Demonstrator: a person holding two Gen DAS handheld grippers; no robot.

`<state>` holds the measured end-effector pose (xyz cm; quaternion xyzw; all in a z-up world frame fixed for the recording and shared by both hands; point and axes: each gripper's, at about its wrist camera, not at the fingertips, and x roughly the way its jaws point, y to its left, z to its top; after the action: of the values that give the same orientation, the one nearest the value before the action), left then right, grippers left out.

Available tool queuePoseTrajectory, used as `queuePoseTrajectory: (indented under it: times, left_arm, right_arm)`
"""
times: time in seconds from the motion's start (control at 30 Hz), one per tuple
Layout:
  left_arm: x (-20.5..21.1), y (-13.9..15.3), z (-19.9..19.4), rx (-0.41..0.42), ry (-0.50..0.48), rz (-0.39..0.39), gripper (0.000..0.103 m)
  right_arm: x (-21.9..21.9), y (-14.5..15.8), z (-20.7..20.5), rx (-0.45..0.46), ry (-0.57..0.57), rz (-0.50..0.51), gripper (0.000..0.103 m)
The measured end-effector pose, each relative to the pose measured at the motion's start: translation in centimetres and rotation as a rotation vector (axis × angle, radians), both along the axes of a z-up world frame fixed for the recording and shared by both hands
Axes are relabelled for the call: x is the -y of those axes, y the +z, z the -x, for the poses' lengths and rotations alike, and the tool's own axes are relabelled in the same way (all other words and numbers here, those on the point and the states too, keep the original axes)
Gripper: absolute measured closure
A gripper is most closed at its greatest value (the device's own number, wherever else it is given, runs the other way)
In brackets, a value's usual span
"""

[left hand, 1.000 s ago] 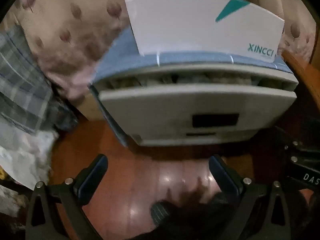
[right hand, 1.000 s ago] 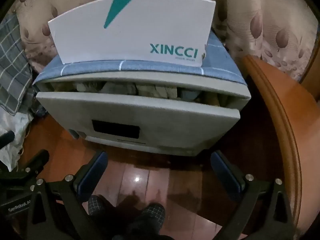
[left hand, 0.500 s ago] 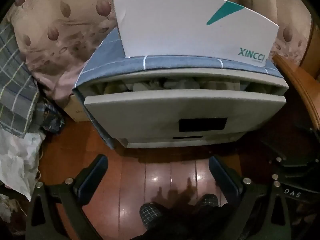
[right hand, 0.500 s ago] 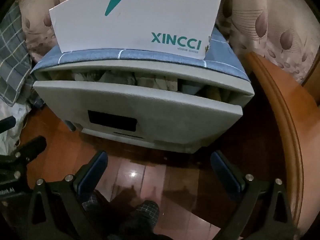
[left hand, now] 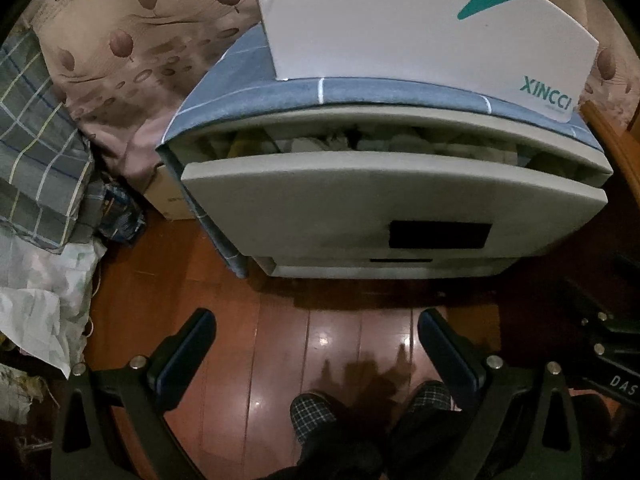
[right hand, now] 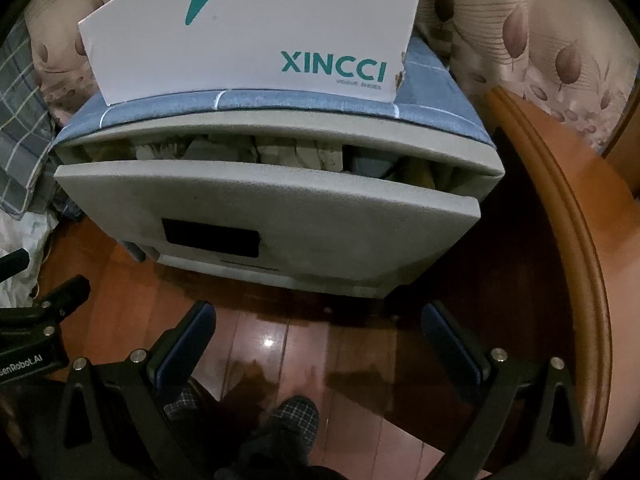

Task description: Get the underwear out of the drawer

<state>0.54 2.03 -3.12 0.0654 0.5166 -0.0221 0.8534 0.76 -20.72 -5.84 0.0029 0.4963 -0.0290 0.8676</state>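
Hovering apart, empty: left gripper (left hand: pixel 316 334), right gripper (right hand: pixel 318 330). Ahead of fingers: one part-open top drawer (right hand: pixel 280 204), crumpled garments (right hand: pixel 280 152) inside, one XINCCI shoebox (right hand: pixel 256 36) on top. Two checked slippers (left hand: pixel 316 416) below.

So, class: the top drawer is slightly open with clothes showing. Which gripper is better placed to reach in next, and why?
Marginally the right gripper, as a judgement: the drawer gap looks wider at its right end. The left gripper is open too, equally short of the clothes.

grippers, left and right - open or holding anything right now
left gripper: open, holding nothing, short of the drawer.
right gripper: open, holding nothing, also short of the drawer.
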Motion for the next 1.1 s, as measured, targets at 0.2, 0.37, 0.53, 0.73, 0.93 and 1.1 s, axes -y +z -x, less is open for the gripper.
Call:
queuePoseTrajectory:
  times: [0.2,0.37,0.53,0.73,0.93,1.1]
  left_arm:
    - [-0.4,-0.2,-0.2,-0.019,0.015,0.026,0.000]
    - [-0.3,-0.1,-0.2,-0.025,-0.008,0.030,0.000]
    - [0.5,0.7,-0.4,0.015,-0.076,-0.003,0.000]
    - [0.8,1.2,-1.0,0.058,-0.166,-0.060,0.000]
    - [0.4,1.1,-2.3,0.062,-0.246,-0.087,0.000]
    - [0.2,0.7,-3.1,0.059,-0.309,-0.096,0.000]
  right_arm:
    - [0.2,-0.1,0.0,-0.003,-0.001,-0.004,0.001]
    - [0.1,-0.1,0.0,-0.005,-0.003,0.003,0.001]
    - [0.4,0.0,0.0,-0.002,-0.017,-0.008,0.001]
    - [0.8,0.0,0.0,-0.002,-0.027,-0.019,0.001]
    - [0.8,0.0,-0.1,-0.007,-0.031,-0.015,0.001]
    - [0.7,0.0,-0.2,-0.007,-0.032,-0.004,0.001]
